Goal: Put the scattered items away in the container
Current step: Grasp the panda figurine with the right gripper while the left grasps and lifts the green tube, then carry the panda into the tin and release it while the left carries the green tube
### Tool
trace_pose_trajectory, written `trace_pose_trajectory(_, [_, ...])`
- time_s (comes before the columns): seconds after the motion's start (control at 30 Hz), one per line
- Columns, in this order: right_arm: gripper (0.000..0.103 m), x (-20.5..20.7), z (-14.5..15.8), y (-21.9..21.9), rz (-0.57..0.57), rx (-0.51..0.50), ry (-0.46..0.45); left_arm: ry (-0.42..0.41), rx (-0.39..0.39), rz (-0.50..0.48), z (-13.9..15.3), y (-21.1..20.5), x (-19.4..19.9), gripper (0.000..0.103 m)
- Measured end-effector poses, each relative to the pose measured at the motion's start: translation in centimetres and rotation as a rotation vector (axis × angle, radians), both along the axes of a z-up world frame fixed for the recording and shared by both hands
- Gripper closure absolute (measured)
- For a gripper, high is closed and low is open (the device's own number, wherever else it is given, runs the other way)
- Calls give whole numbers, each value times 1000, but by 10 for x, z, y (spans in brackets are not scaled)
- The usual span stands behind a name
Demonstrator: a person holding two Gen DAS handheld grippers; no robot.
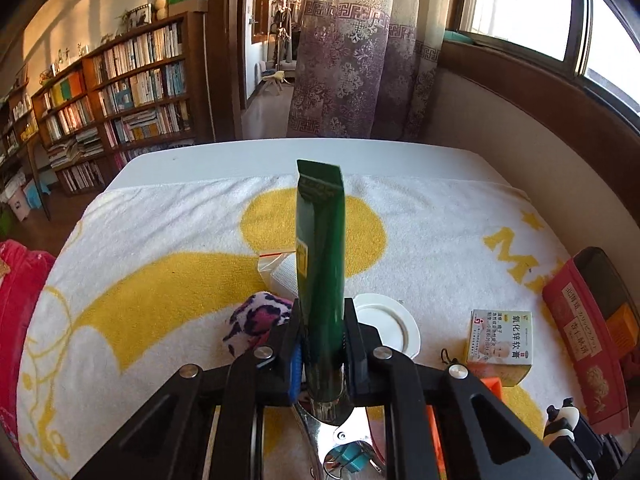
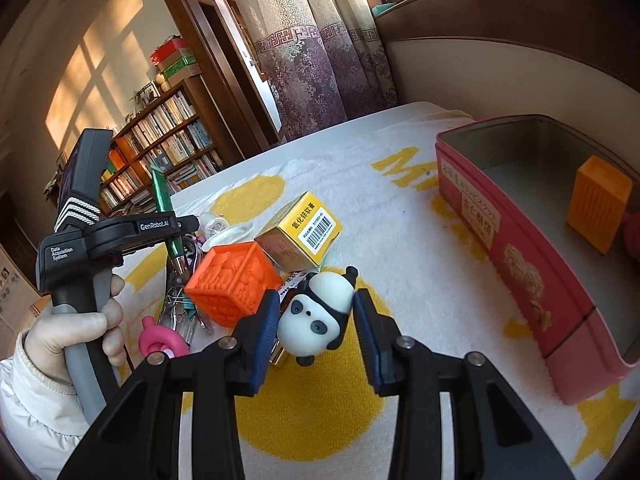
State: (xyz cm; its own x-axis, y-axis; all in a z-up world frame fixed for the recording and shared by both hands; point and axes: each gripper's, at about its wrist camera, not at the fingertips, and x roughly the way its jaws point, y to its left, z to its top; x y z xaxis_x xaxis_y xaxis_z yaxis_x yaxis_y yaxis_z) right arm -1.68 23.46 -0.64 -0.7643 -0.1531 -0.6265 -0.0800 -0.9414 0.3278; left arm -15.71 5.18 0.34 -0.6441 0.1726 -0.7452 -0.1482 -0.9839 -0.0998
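Note:
My left gripper point(image 1: 322, 332) is shut on a dark green tube point(image 1: 320, 248) and holds it upright above the towel; the tube also shows in the right wrist view point(image 2: 162, 196). My right gripper point(image 2: 316, 312) is open, its jaws on either side of a panda figure point(image 2: 316, 312) lying on the towel. Whether the pads touch it I cannot tell. The pink tin point(image 2: 520, 256) stands at the right and holds an orange block point(image 2: 598, 204). It also shows in the left wrist view point(image 1: 576, 336).
On the yellow and white towel point(image 2: 400, 208) lie an orange cube point(image 2: 232, 280), a yellow ointment box point(image 2: 304, 232), a white lid point(image 1: 384, 320), a leopard-print pouch point(image 1: 256, 320), a pink ring toy point(image 2: 160, 342) and metal clips point(image 2: 180, 312). Bookshelves and a curtain stand behind.

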Motion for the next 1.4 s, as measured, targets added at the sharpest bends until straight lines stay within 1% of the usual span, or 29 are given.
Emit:
trace_pose_trajectory(0.17, [61, 2, 3, 1, -18, 17, 22, 28, 77, -27, 21, -7, 17, 86])
trace_pose_trajectory(0.4, [61, 7, 8, 5, -54, 28, 55, 44, 132, -61, 39, -7, 39, 86])
trace_pose_trajectory(0.67, [62, 18, 18, 12, -90, 25, 116, 46, 101, -117, 47, 25, 55, 86])
trace_pose_trajectory(0.73, [65, 23, 23, 15, -108, 23, 142, 48, 90, -135, 49, 35, 60, 86])
trace_pose_trajectory(0.87, [65, 40, 37, 26, -171, 57, 216, 59, 62, -181, 56, 58, 71, 86])
trace_pose_trajectory(0.93, [70, 47, 42, 36, -197, 59, 238, 71, 49, -206, 60, 70, 76, 86])
trace_pose_trajectory(1.0, [72, 54, 45, 50, -215, 43, 247, 83, 42, -225, 64, 81, 81, 86])
trace_pose_trajectory(1.07, [72, 57, 45, 61, -194, 9, 238, 85, 44, -237, 67, 87, 84, 86])
trace_pose_trajectory(1.17, [72, 56, 37, 67, -110, -71, 190, 82, 46, -243, 67, 93, 86, 86])
trace_pose_trajectory(1.2, [68, 54, 33, 65, -83, -91, 171, 79, 45, -244, 66, 94, 86, 86])
trace_pose_trajectory(1.23, [56, 51, 29, 61, -56, -99, 149, 76, 44, -246, 65, 94, 86, 86])
trace_pose_trajectory(1.27, [48, 47, 26, 56, -32, -96, 129, 73, 44, -247, 64, 94, 87, 86])
trace_pose_trajectory(1.3, [36, 43, 24, 50, -16, -80, 112, 71, 46, -246, 63, 92, 88, 86])
trace_pose_trajectory(1.4, [35, 28, 17, 30, -17, 19, 30, 69, 55, -237, 63, 83, 88, 86])
